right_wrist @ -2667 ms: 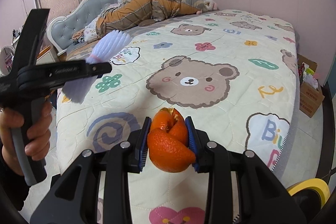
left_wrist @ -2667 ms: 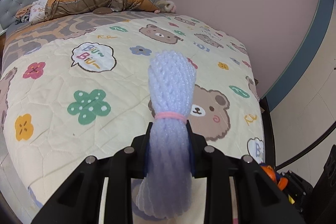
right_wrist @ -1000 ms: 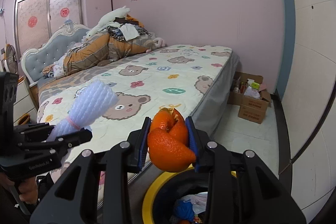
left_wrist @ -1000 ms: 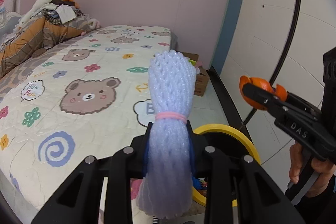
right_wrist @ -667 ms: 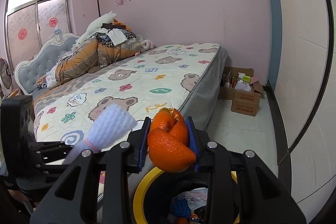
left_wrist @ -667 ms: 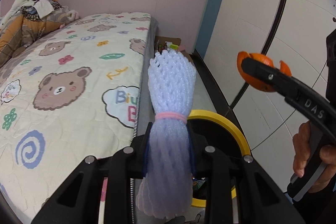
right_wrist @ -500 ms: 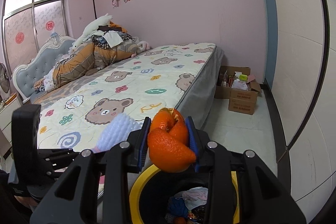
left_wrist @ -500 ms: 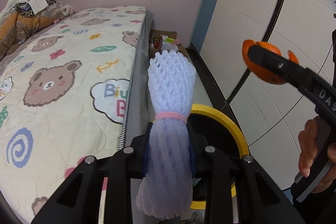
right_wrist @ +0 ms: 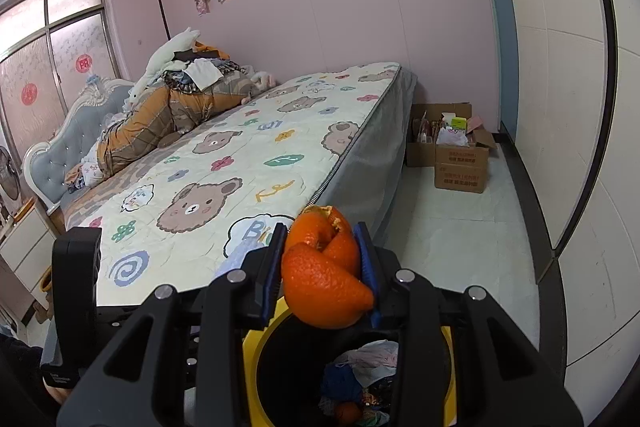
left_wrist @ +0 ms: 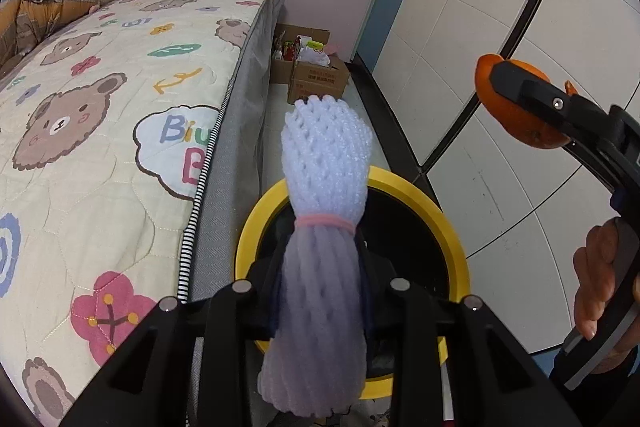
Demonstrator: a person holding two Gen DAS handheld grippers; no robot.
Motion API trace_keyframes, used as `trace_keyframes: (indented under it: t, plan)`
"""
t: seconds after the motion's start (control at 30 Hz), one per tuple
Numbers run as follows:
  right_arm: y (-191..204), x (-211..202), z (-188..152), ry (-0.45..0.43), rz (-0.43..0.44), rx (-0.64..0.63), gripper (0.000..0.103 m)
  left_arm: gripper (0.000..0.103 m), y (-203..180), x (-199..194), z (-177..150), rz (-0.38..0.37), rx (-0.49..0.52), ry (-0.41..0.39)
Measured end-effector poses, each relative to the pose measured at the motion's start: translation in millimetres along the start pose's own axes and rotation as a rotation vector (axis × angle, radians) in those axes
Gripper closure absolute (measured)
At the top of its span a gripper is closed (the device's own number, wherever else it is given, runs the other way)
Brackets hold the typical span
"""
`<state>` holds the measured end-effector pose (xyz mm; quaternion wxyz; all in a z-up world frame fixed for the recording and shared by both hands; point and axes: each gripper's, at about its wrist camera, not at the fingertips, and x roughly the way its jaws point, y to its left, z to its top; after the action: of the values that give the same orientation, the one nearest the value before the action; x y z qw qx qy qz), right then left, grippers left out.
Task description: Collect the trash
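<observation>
My left gripper (left_wrist: 322,291) is shut on a white foam fruit net (left_wrist: 326,187) bound by a pink rubber band. It holds the net over the near rim of the yellow-rimmed black trash bin (left_wrist: 448,231). My right gripper (right_wrist: 322,267) is shut on an orange peel (right_wrist: 322,275) and holds it above the same bin (right_wrist: 250,359), which contains crumpled trash. The right gripper with the peel (left_wrist: 516,107) also shows at the right in the left wrist view. The left gripper's body shows at the left in the right wrist view.
The bed (left_wrist: 100,115) with a bear-print quilt runs along the left, its grey side next to the bin. Cardboard boxes (right_wrist: 460,155) with clutter stand on the floor by the far wall. A white panelled wall (right_wrist: 580,147) is at the right.
Both grippers have swung from the bed to the bin and come in over it. The net and the peel stay gripped. The bin now sits right under both.
</observation>
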<state>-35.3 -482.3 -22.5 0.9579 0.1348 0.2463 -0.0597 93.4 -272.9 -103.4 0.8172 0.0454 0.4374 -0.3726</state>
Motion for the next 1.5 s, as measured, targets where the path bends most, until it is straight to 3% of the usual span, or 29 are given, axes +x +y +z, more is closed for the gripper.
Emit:
trace_keyframes:
  t: [0.1,0.2,0.3,0.67,0.9,1.2,1.3,1.43,1.5]
  plan:
    - [-3,0,0,-0.007,0.003,0.017,0.067,0.075,0,0,0,-0.009,0.000,-0.006]
    - [-7,-4,1,-0.028,-0.005,0.046,0.053,0.069,0,-3,0,-0.025,0.002,-0.013]
    - [-11,-9,4,-0.050,-0.024,0.062,0.052,0.058,0,-7,-1,-0.043,-0.001,-0.022]
    - [-2,-16,17,-0.090,-0.036,0.045,0.048,0.057,28,-35,-1,-0.015,-0.065,-0.082]
    - [48,9,21,-0.033,0.076,-0.017,0.047,0.057,82,-74,-13,0.110,-0.148,-0.144]
    - [146,58,12,0.053,0.227,-0.104,0.045,0.056,159,-138,-40,0.325,-0.259,-0.237]
    - [172,73,3,0.066,0.231,-0.126,0.044,0.045,175,-155,-50,0.396,-0.278,-0.279]
    - [197,85,-9,0.059,0.218,-0.124,0.028,0.036,193,-174,-63,0.430,-0.323,-0.344]
    - [204,88,-13,0.049,0.209,-0.126,0.025,0.029,199,-180,-67,0.461,-0.332,-0.380]
